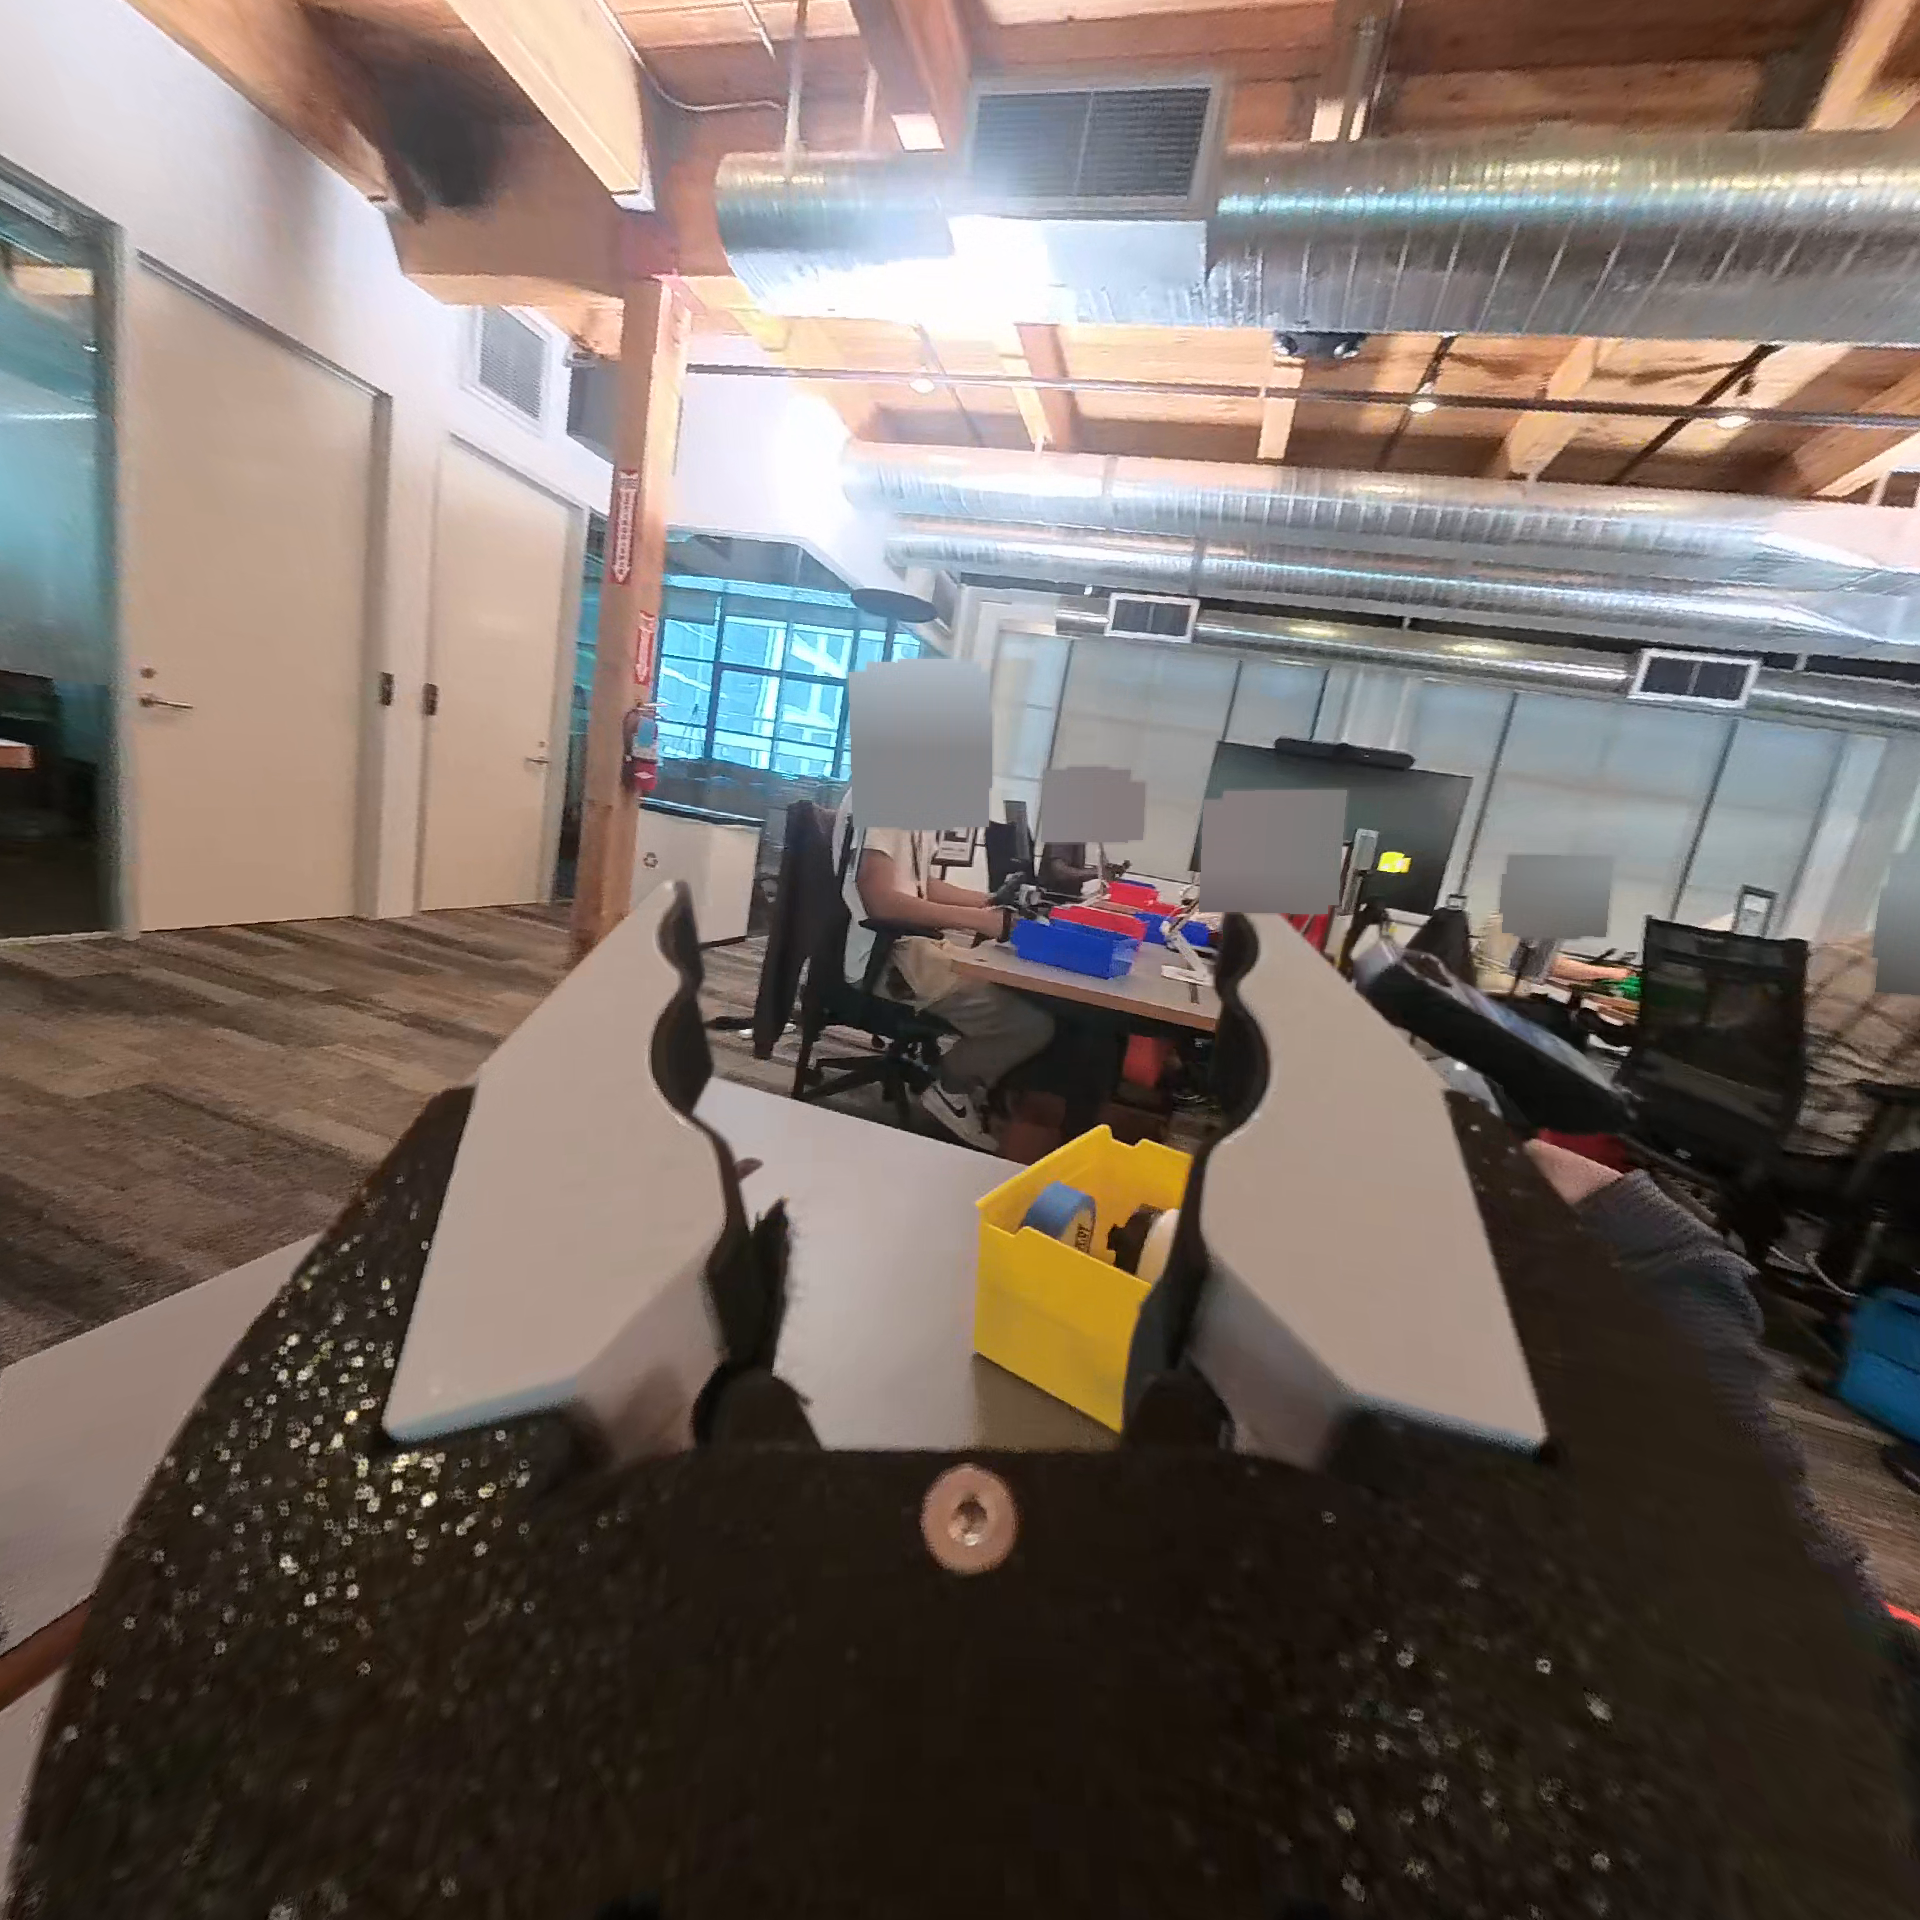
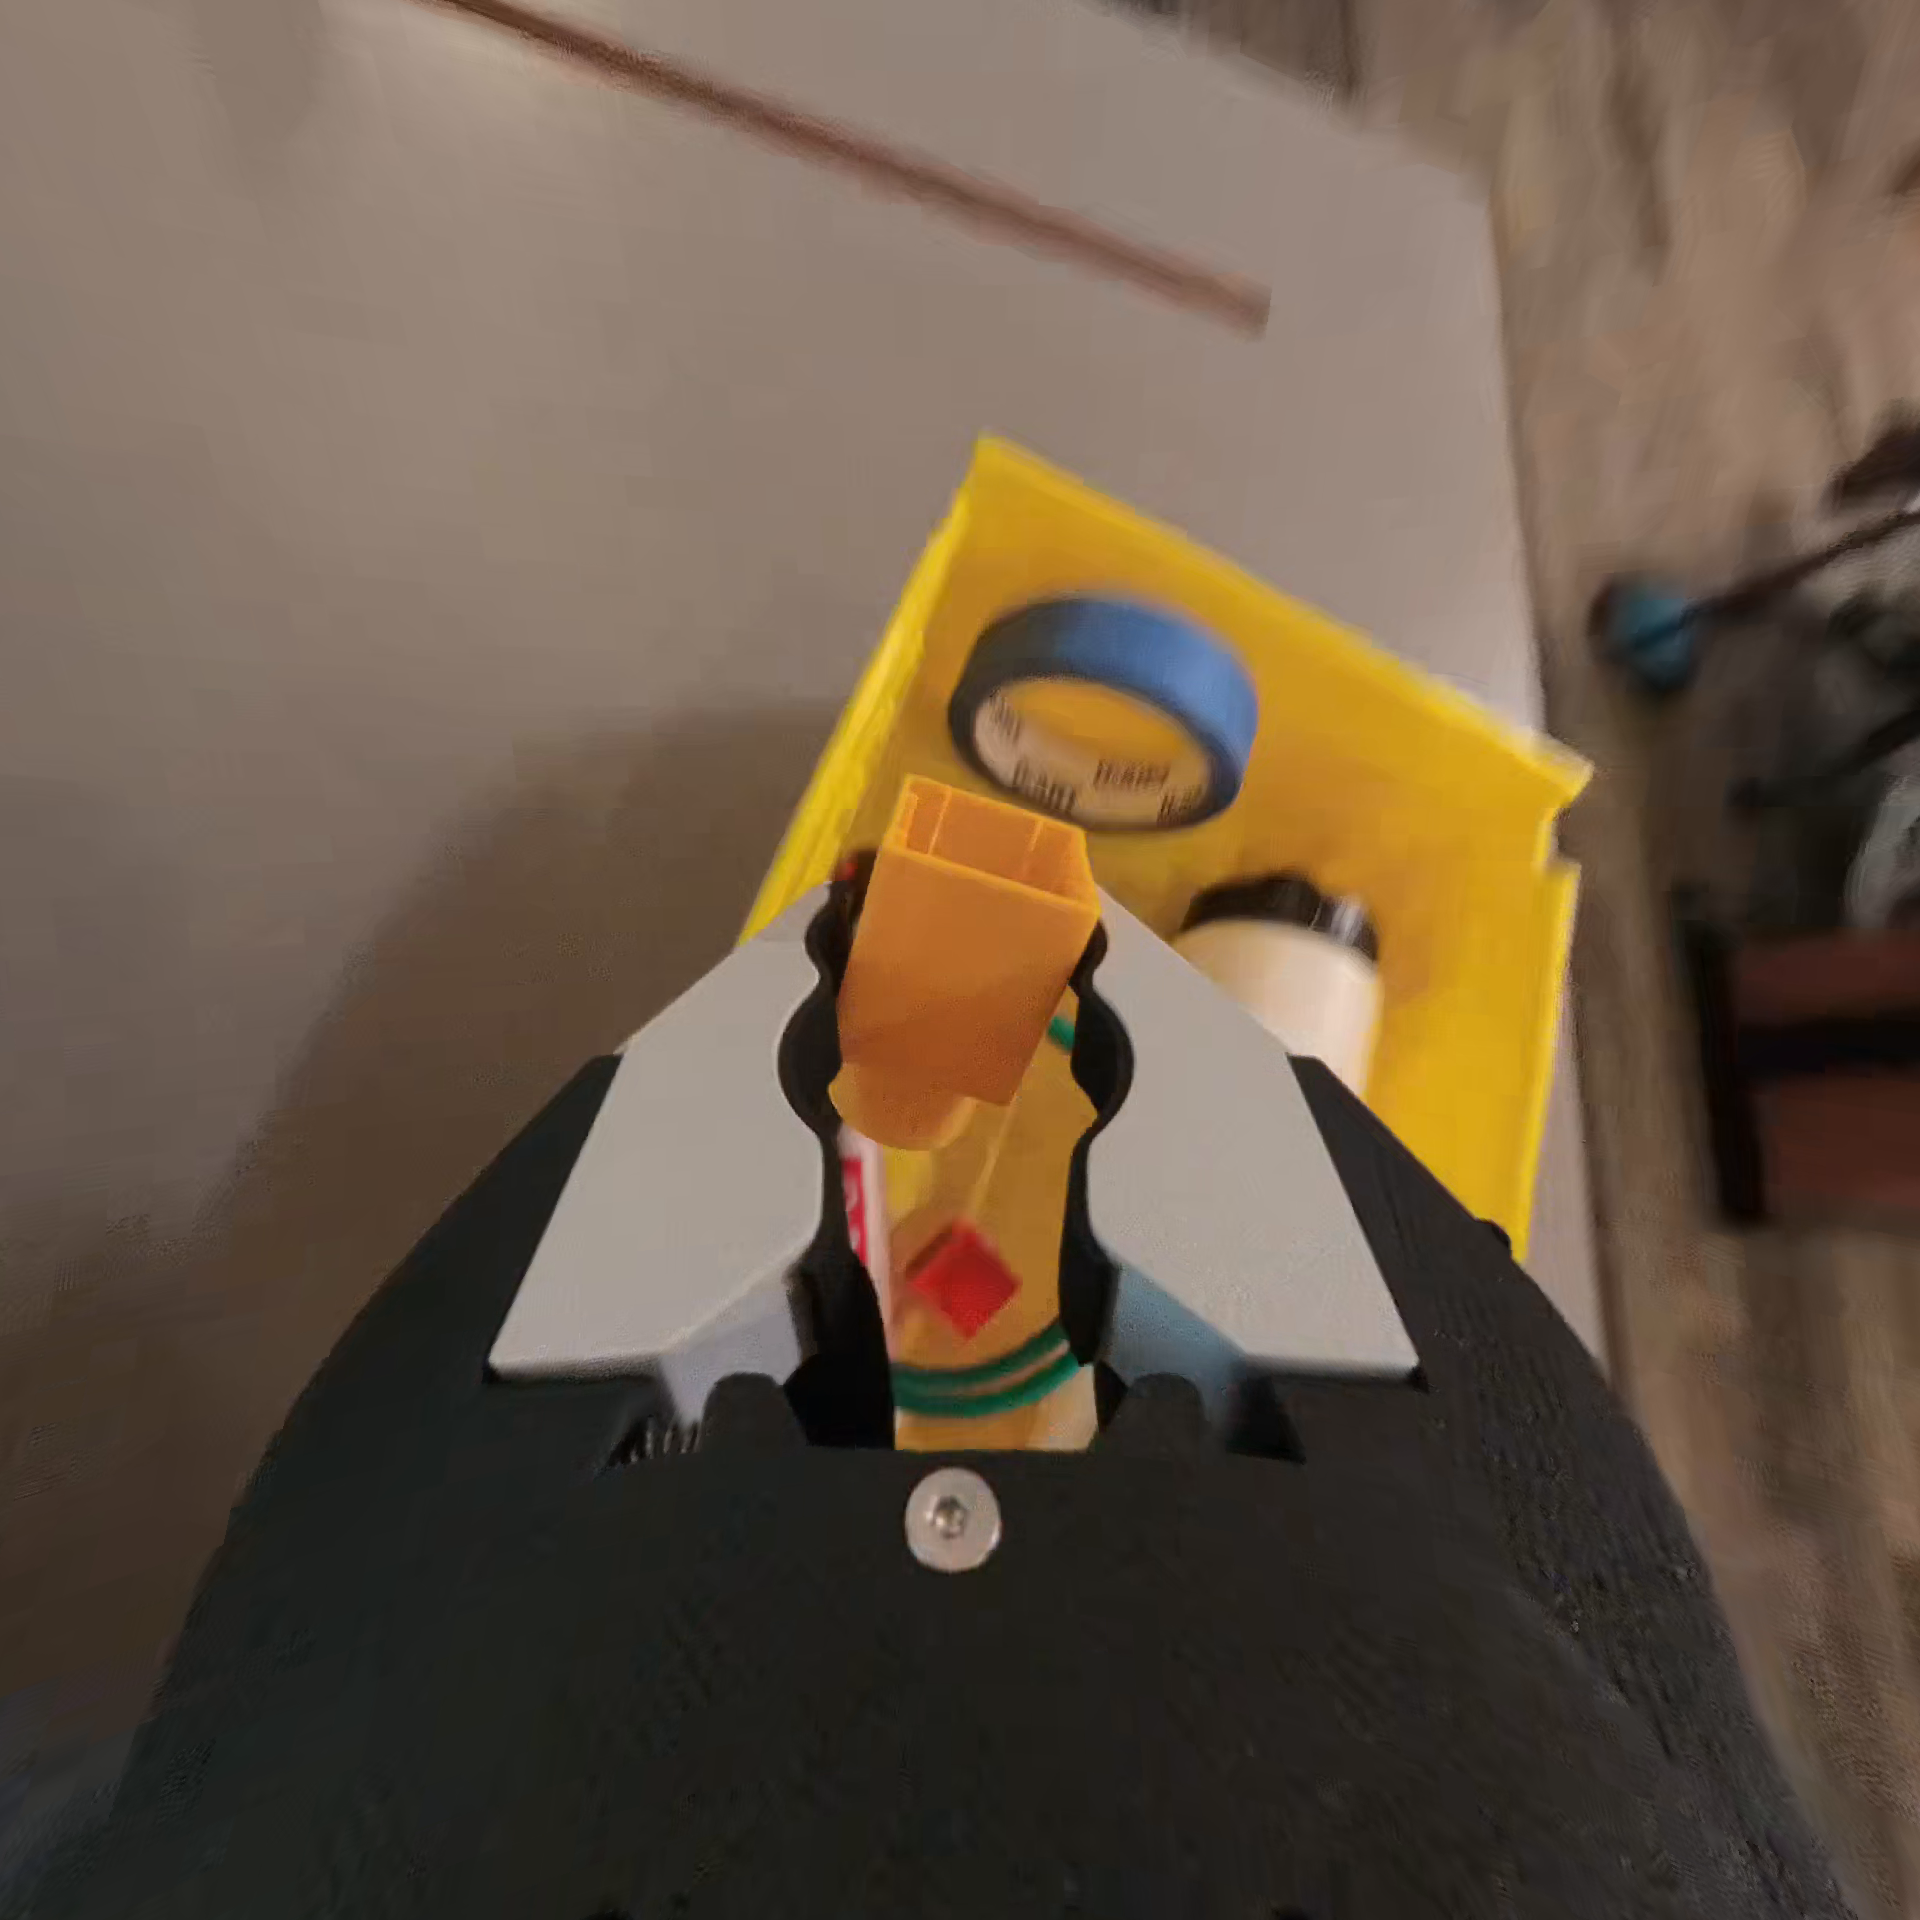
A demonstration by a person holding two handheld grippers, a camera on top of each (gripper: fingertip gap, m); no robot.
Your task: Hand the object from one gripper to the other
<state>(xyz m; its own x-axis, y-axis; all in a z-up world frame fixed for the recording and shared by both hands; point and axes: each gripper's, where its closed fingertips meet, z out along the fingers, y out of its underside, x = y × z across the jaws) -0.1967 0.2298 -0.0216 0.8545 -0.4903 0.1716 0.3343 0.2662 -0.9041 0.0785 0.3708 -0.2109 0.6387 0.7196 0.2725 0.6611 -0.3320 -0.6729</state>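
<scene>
While the left claw gaped empty above the worktop, the right claw clenched an orange hollow block over the yellow bin holding blue tape.

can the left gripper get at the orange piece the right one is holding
Probably yes. The left gripper is wide open and empty, and the orange piece sticks out past the right gripper over the yellow bin, its tip free.

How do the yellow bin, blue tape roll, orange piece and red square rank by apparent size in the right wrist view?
1. yellow bin
2. orange piece and blue tape roll: look alike, and the piece, held in the right gripper, is nearer the camera
3. red square
</scene>
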